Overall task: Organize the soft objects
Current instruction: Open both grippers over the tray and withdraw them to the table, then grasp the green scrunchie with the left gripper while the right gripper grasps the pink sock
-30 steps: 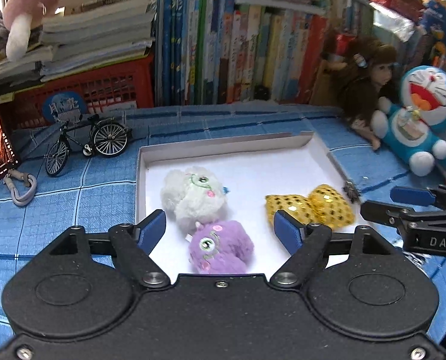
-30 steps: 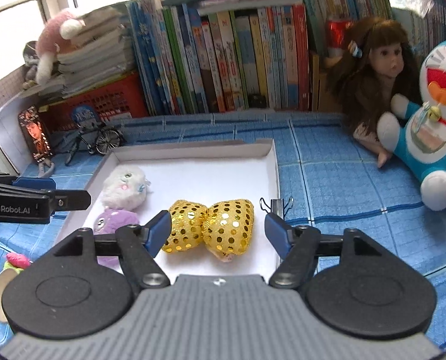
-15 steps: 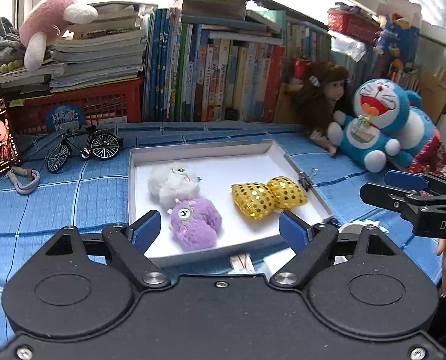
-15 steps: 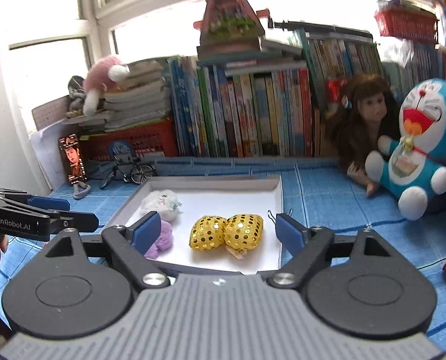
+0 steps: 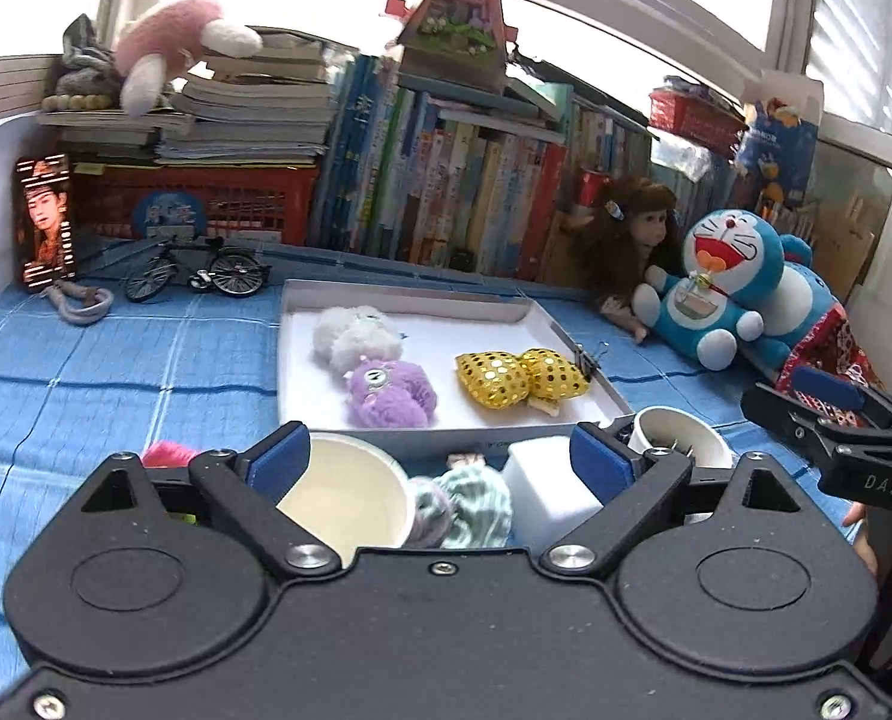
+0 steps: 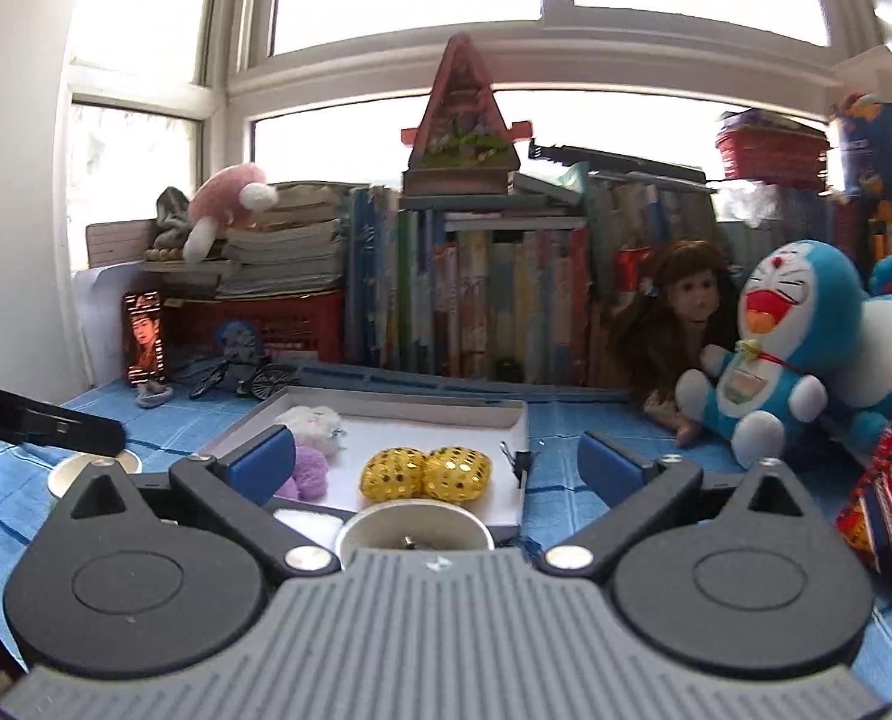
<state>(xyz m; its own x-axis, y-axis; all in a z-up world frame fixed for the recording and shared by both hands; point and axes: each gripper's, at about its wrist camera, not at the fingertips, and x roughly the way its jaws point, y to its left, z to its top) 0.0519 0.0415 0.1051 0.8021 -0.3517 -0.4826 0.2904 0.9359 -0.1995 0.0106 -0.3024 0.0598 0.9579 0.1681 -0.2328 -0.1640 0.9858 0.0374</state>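
A shallow white box (image 5: 410, 295) on the blue cloth holds a white fluffy toy (image 5: 356, 339), a purple fluffy toy (image 5: 389, 399) and a gold sequin cushion (image 5: 520, 375). In front of it lie a striped green-white soft piece (image 5: 472, 510), a white foam block (image 5: 541, 498) and a pink fluffy bit (image 5: 170, 456). My left gripper (image 5: 440, 459) hovers over these with its jaws opening and nothing gripped. My right gripper (image 6: 438, 462) is back from the box (image 6: 386, 408), with its jaws also opening and nothing between them.
A paper cup (image 5: 350, 498) sits under the left fingers, and a second cup (image 6: 413, 531) with metal clips sits below the right gripper. A blue cat plush (image 5: 727, 294), a doll (image 5: 631, 240), a model bicycle (image 5: 200, 270) and a row of books (image 5: 446, 192) line the back.
Both grippers have drawn back from the box, which now looks smaller and farther off. The cups and loose soft pieces in front have come into view. Both pairs of jaws stand wider.
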